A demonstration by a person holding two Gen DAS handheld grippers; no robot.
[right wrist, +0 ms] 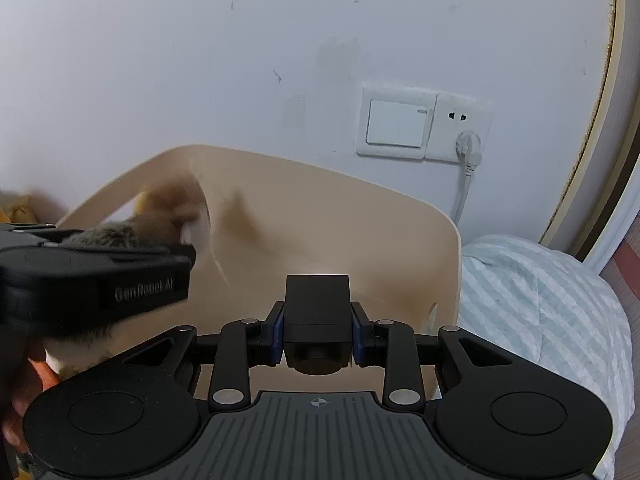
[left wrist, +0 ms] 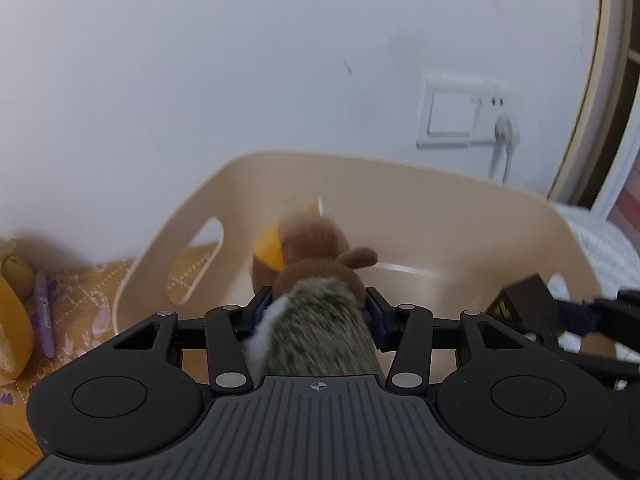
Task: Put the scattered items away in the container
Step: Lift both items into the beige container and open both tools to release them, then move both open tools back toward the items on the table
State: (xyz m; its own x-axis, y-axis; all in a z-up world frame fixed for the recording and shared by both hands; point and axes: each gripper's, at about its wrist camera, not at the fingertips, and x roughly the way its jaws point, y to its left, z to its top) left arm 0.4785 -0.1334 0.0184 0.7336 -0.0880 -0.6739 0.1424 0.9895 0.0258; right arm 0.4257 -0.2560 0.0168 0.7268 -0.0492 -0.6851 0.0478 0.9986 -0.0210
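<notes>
- At nine o'clock in the left wrist view, a purple pen (left wrist: 45,316) and a yellow plush (left wrist: 12,320) lie on the patterned bedspread (left wrist: 80,312), outside the bin; I judge they remain to be gathered.
- The left gripper (left wrist: 316,312) clamps a furry brown toy (left wrist: 316,276) over the beige container (left wrist: 440,232), not yet let go.
- The container's visible floor looks bare, so the tidying seems to be early.
- Toward three o'clock, the right gripper (right wrist: 318,332) pinches a black box (right wrist: 316,304) narrowly, above the same container's rim.
</notes>
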